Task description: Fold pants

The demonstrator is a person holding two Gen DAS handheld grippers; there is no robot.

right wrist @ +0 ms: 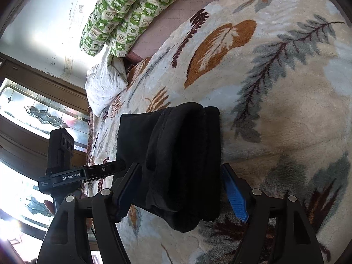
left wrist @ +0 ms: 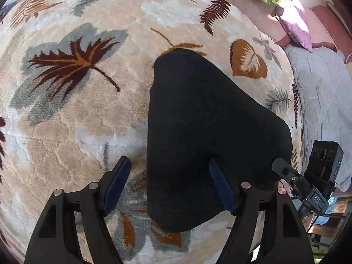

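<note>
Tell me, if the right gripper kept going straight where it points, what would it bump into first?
Most likely the folded black pants. The right gripper is open, and the bundle already sits between its fingers, right ahead. The leaf-patterned blanket lies underneath, so it would come next. Depth is hard to judge here.

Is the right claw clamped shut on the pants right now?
No: the right claw stands open, its blue pads spread wide beside the folded black pants lying on the leaf-patterned blanket.
</note>
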